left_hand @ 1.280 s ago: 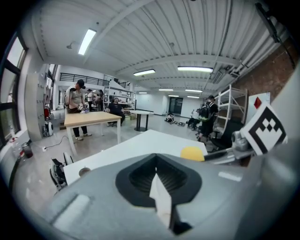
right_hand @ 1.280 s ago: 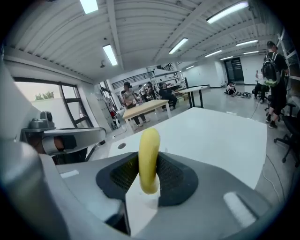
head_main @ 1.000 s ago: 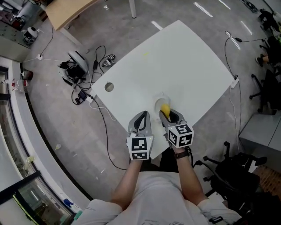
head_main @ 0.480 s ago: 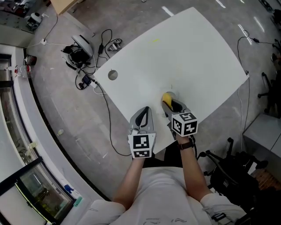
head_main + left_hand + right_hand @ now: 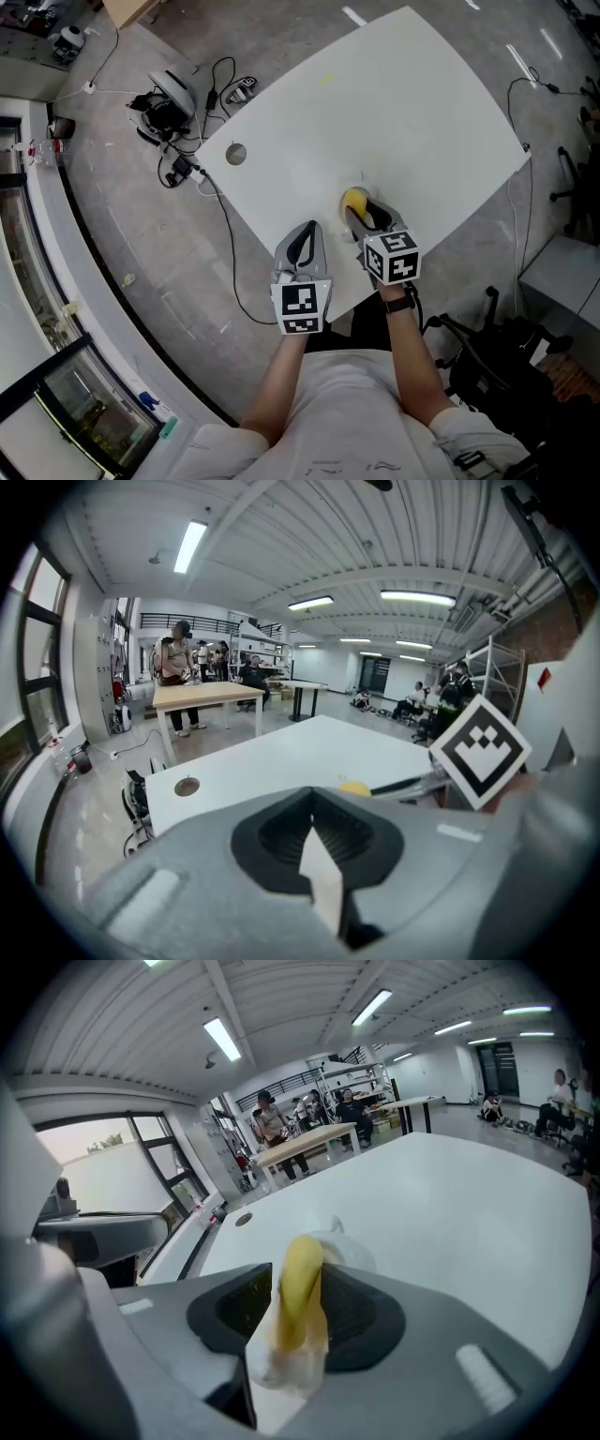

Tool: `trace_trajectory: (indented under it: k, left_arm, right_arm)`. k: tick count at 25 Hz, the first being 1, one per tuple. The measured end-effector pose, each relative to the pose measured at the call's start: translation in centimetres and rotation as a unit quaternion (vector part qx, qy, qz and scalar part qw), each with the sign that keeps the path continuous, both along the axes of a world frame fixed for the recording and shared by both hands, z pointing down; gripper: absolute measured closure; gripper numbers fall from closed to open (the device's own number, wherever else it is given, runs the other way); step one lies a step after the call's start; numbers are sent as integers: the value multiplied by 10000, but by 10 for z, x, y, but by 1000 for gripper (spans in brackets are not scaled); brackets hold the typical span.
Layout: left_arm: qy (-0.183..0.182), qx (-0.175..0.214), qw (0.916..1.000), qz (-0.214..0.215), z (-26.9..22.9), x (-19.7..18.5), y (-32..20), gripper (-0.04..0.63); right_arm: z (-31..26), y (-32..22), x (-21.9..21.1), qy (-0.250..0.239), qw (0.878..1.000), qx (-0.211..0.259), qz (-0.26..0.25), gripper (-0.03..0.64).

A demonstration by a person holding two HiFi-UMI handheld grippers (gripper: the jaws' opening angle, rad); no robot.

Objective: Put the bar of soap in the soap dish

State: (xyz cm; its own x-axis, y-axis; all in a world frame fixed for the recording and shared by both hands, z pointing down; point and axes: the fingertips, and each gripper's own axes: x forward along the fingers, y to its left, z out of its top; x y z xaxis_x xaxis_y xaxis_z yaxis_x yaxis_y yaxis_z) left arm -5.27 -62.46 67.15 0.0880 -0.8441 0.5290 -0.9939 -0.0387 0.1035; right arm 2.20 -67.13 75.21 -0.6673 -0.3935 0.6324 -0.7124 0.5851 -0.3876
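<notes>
A person, seen from above, holds a claw in each hand at the near edge of a white desk [image 5: 394,103]. The right claw [image 5: 361,212] is opening its jaws. The yellow bar of soap [image 5: 354,200] stands on edge between them, right at the white soap dish [image 5: 349,1252]. The left claw [image 5: 302,246] hovers beside it, jaws together and empty.

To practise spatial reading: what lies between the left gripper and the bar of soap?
Only bare white tabletop separates the left gripper from the soap, shown in head view.
</notes>
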Motion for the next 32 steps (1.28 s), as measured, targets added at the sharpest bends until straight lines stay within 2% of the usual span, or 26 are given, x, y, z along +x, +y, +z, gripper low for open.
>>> trace_trajectory:
  k: [8, 10, 12, 14, 17, 19, 22, 25, 28, 32]
  left_arm:
    - [9, 289, 9994, 173, -21, -3, -9, 595]
    - [8, 491, 9985, 249, -36, -3, -18, 595]
    - [21, 794, 9963, 316, -56, -4, -32, 595]
    - [52, 1021, 9941, 357, -78, -8, -34, 595]
    - [219, 1221, 9915, 387, -117, -16, -28, 595]
    - [303, 1547, 9864, 468, -142, -15, -38, 595]
    - [343, 2028, 9764, 660, -169, -9, -43, 595]
    - [437, 2151, 9719, 850, -178, 0, -27, 595]
    - [634, 2213, 9674, 1060, -185, 26, -12, 595]
    - [396, 2616, 9540, 1409, -212, 64, 13, 595]
  right_arm:
    - [-39, -21, 22, 25, 9973, 516, 525, 450]
    - [-60, -29, 29, 95, 9941, 810, 720, 476]
    - [-90, -38, 33, 93, 9883, 1247, 870, 535]
    - [-128, -36, 32, 67, 9782, 1793, 1046, 595]
    - [-183, -18, 30, 16, 9550, 2644, 1345, 606]
    - [-210, -15, 34, -22, 9398, 3035, 1570, 606]
    - [-238, -1, 39, -57, 9234, 3402, 1779, 606]
    - [-264, 26, 44, -103, 9051, 3742, 2015, 606]
    - [-291, 47, 49, -126, 8842, 4155, 2131, 606]
    - [-320, 71, 59, -250, 8704, 4436, 2122, 606]
